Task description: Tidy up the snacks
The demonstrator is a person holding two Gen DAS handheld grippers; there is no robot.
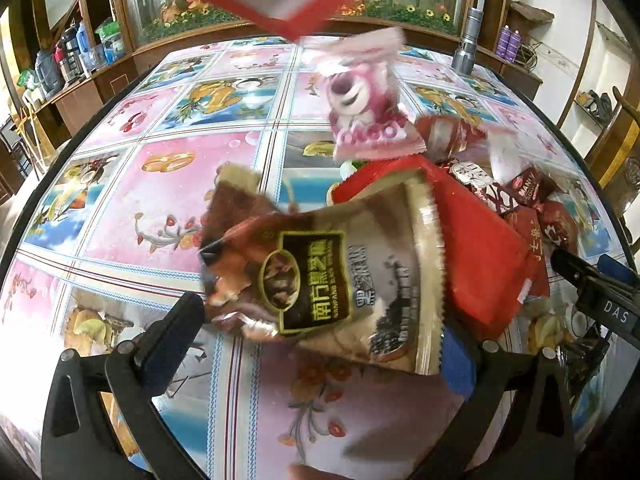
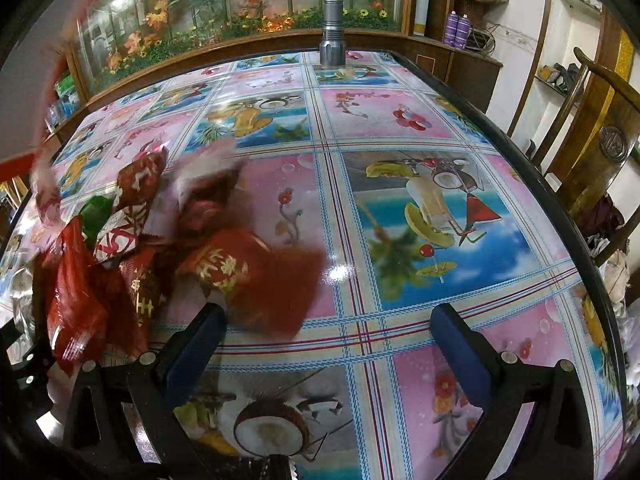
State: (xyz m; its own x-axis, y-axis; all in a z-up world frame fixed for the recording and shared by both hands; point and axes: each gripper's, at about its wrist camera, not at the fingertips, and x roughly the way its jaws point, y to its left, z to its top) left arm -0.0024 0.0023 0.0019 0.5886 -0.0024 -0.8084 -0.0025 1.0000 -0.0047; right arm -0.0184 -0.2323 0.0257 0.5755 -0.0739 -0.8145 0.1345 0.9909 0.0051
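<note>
lying between the spread left gripper (image 1: 316,336) – a "nanfang" sesame packet (image 1: 320,276) – right gripper (image 2: 326,328) spread too.

A brown sesame snack packet (image 1: 320,276) is lying tilted atop a red packet (image 1: 476,248), while a pink bear-printed packet (image 1: 368,104) and small dark-red wrapped candies (image 2: 136,216) are sitting clustered just beside them.
</note>
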